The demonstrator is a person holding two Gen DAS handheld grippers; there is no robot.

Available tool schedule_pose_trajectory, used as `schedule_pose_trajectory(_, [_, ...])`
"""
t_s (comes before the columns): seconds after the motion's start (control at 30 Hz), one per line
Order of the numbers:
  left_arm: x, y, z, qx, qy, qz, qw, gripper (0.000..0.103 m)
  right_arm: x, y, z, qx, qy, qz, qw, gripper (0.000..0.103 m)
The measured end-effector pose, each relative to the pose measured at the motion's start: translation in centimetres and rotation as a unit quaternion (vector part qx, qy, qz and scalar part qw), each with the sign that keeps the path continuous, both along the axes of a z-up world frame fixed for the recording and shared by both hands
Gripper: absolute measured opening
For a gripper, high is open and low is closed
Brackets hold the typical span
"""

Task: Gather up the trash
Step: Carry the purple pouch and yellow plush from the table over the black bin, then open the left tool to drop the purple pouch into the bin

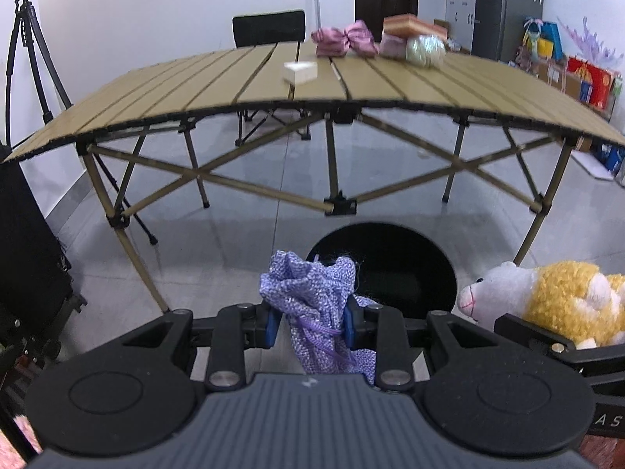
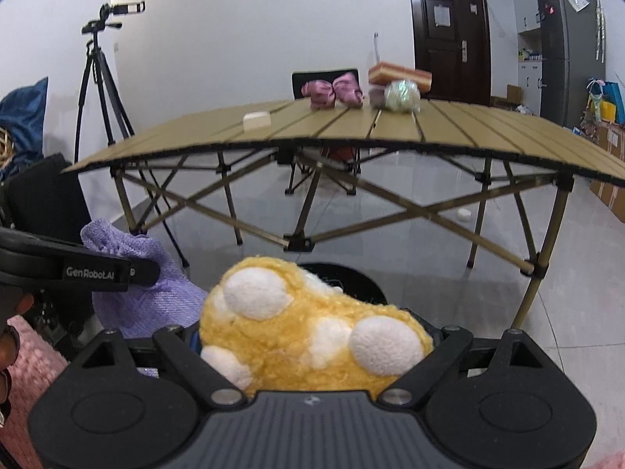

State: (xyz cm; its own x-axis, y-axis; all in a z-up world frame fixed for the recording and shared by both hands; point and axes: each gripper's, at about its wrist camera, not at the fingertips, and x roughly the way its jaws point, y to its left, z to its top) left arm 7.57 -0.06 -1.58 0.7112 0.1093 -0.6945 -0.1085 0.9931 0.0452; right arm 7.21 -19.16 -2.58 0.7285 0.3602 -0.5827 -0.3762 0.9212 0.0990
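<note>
Tongs come first: the left tongs [image 1: 310, 326] are clenched on a purple pouch [image 1: 312, 297], pinching it at the gathered neck where the drawstring sits, so the cloth bunches above the blue pads and hangs below them. The right tongs [image 2: 312, 346] stand wide yet grasp a plush toy [image 2: 308, 316], yellow with white patches; its bulk fills the gap between the jaws, which explains the wide spread. In the left view the plush's white head pokes out beside the pouch, so the two loads ride close together.

Just beyond both sits a black bin [image 1: 406, 258] on the floor, its round mouth facing up in front of the loads. Judging by that, both items are being brought over it for dropping, each held well forward so it can fall clear once released.

Farther off stands the folding counter [image 1: 195, 93]. On it remain a white block [image 1: 300, 71], a pink bow [image 1: 345, 38] and a stack of boxes [image 1: 410, 31] with a pale ball [image 1: 425, 51] against them, likely still to be collected. A chair [image 1: 269, 27] and a tripod [image 1: 27, 51] stand by the wall.
</note>
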Motion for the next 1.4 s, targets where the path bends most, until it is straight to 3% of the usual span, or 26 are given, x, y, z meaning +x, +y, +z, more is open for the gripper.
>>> schedule_pose_trajectory(0.57, [1.1,0.2,-6.4,0.022,0.114,0.012,0.9931,0.031,1.2,0.8,-5.1,-0.048,0.122,-0.021,0.991,0.091])
schedule_pose_trajectory(1.4, [3.5,-1.0,-6.2,0.008,0.141,0.005,0.9899,0.031,5.0,-2.1,-8.6,-0.062,0.191,-0.097,0.975,0.091])
